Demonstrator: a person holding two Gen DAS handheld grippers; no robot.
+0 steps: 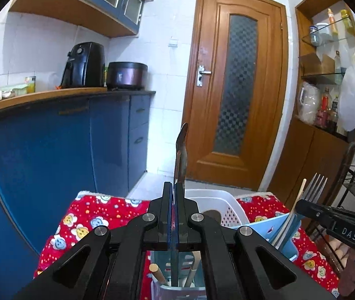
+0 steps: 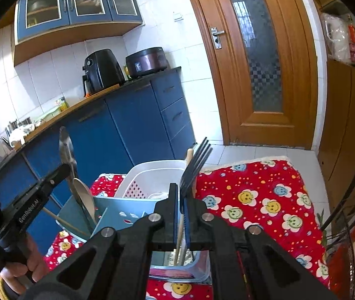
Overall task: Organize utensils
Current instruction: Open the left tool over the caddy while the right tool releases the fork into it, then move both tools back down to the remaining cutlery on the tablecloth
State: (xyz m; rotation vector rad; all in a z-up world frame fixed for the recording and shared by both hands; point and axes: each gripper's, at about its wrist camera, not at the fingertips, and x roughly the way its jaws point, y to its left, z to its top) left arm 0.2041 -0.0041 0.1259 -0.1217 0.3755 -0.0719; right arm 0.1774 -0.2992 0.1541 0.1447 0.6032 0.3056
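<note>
1. Left wrist view: a metal spoon (image 1: 181, 155) stands upright, its handle pinched between the closed jaws of the left hand-held gripper (image 1: 175, 195), directly over the pale blue utensil holder (image 1: 265, 227) on the red flowered cloth (image 1: 97, 215).
2. Right wrist view: a dark fork (image 2: 194, 167), tines up, is clamped with a wooden chopstick (image 2: 189, 157) in the nearly closed right hand-held gripper (image 2: 182, 200), above the same holder's nearer compartment.
3. A white basket (image 2: 152, 175) sits just behind the holder on the bench.
4. Done well, each utensil would likely go straight down, handle first, into a free compartment before the jaws open.
5. Chopsticks and a ladle already inside could snag a tilted handle.
</note>
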